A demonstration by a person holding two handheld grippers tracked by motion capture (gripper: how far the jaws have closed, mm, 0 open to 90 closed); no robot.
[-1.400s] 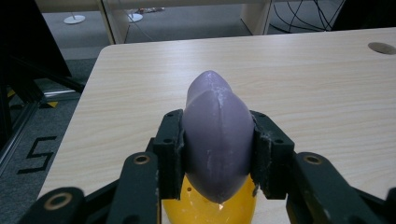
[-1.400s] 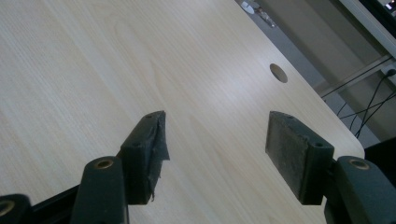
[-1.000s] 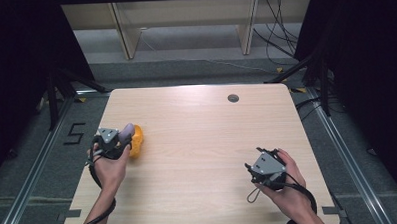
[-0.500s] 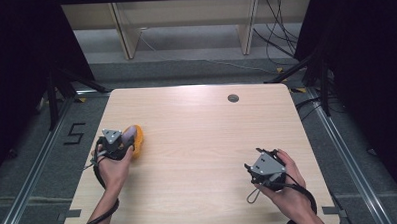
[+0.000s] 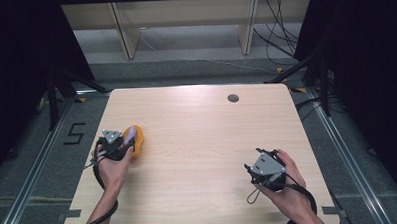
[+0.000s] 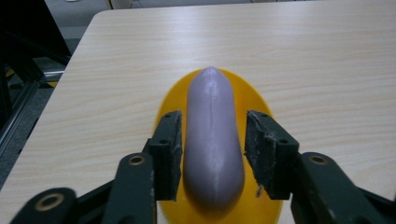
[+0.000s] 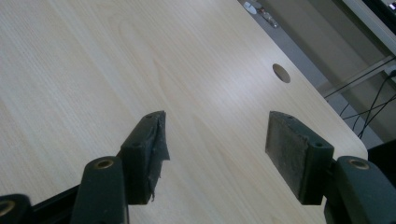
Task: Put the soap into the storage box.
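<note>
A purple sausage-shaped object (image 6: 212,135) lies lengthwise on a yellow plate (image 6: 168,100) near the table's left edge. My left gripper (image 6: 212,140) straddles its near half. The left pad (image 6: 169,149) sits against the object's side, and a thin gap separates it from the right pad (image 6: 266,154), so the gripper is open. From the high view, the left gripper (image 5: 125,143) sits just left of the purple object (image 5: 130,134) and the yellow plate (image 5: 137,144). My right gripper (image 5: 256,161) hovers over the near right of the table, open, with bare wood between its fingers (image 7: 289,149).
The light wooden table (image 5: 197,142) has a round cable hole (image 5: 233,98) at the far right, also in the right gripper view as the cable hole (image 7: 281,73). Shelf legs (image 5: 126,34) and cables (image 5: 279,34) lie on the floor beyond the far edge.
My left gripper has edged a little to the right, closer over the plate and the purple object. The right hand and gripper have stayed put.
</note>
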